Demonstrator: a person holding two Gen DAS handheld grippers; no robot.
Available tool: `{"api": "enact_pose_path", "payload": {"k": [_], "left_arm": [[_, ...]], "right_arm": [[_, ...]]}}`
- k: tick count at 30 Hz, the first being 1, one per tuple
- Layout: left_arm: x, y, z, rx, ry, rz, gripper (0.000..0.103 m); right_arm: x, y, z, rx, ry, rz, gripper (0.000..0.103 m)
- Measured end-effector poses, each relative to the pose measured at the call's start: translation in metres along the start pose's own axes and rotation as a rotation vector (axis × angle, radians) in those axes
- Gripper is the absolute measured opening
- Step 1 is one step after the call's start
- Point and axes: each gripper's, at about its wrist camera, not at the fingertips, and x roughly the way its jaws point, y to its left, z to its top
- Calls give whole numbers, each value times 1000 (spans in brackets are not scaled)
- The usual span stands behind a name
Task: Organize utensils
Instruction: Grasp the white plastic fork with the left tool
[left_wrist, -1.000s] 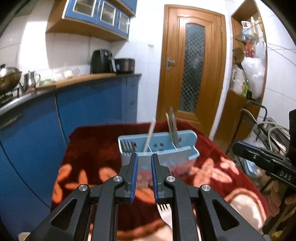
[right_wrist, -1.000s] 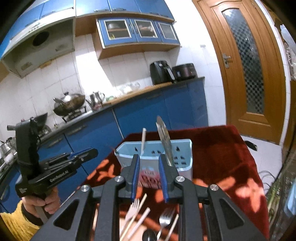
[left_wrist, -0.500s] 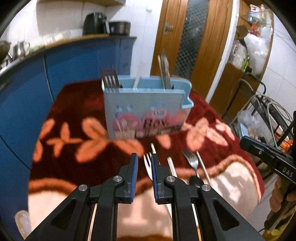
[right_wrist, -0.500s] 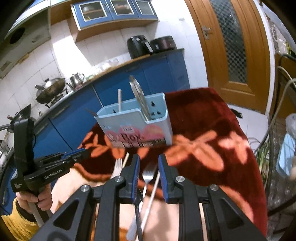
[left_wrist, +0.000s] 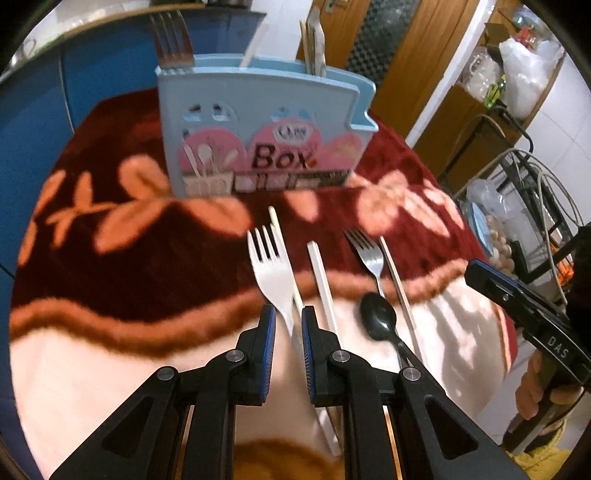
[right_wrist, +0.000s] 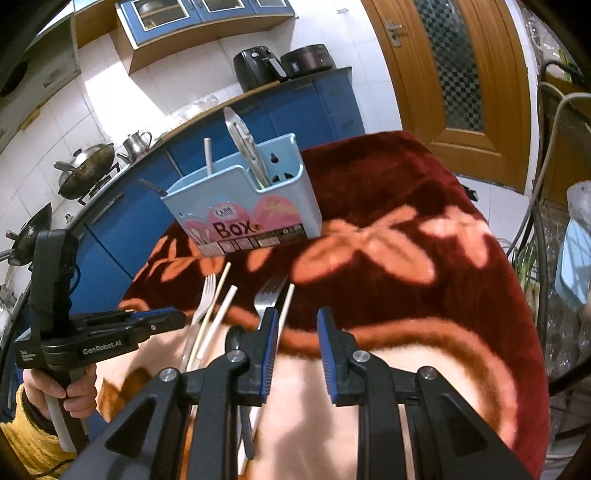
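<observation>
- Pointing steeply down at the table, the left gripper (left_wrist: 289, 325) in the left wrist view has its blue pads a narrow gap apart, w/ the handle of the white plastic fork (left_wrist: 271, 266) seen in that gap; pads don't look pressed on it, nothing clamped.
- Same view: utensils lie in a row on the red floral blanket (left_wrist: 122, 266) just ahead of the fingers. L to R: white plastic fork w/ a thin pale chopstick (left_wrist: 275, 221) alongside it, a flat white stick (left_wrist: 320, 273), a metal fork (left_wrist: 367, 254), a black spoon (left_wrist: 378, 317) and a 2nd chopstick (left_wrist: 397, 280).
- Beyond them stands the light-blue utensil box (left_wrist: 258, 129), upright, "Box" on its front; a fork's tines stick up from its left compartment, a stick in the middle, flat utensils at its right.
- Right gripper (left_wrist: 517, 295) comes in at the right edge, held by a hand (left_wrist: 543, 391) w/ a yellow sleeve below.
- Right wrist view: right gripper (right_wrist: 295, 328) tilts down over the blanket (right_wrist: 406, 302), jaws apart w/ a clear gap, only cloth between them. Metal fork (right_wrist: 267, 295) and chopstick (right_wrist: 285, 310) sit just off its left finger.
- Left gripper (right_wrist: 155, 321) is at left, level w/ the white plastic fork (right_wrist: 205, 299); its holder's hand (right_wrist: 62, 395) grips the handle, yellow sleeve at the wrist.
- Utensil box (right_wrist: 247, 206) stands further back, tongs-like metal piece leaning in its right compartment.
</observation>
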Motion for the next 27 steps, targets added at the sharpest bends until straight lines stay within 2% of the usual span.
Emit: {"api": "enact_pose_path", "payload": {"k": [4, 15, 17, 18, 23, 27], "left_arm": [[10, -3, -1, -10, 51, 0, 14], [18, 7, 6, -70, 116, -15, 14], [20, 11, 4, -104, 140, -24, 14], [23, 15, 2, -147, 163, -54, 14], [22, 22, 1, -187, 154, -91, 8], [17, 24, -1, -192, 129, -104, 8]], "right_arm": [[1, -6, -4, 16, 8, 0, 25], [-1, -10, -4, 0, 20, -6, 25], [-1, -9, -3, -5, 23, -7, 25], [0, -9, -3, -6, 26, -7, 25], [4, -6, 1, -11, 51, -11, 25], [7, 1, 5, -45, 75, -16, 25]]}}
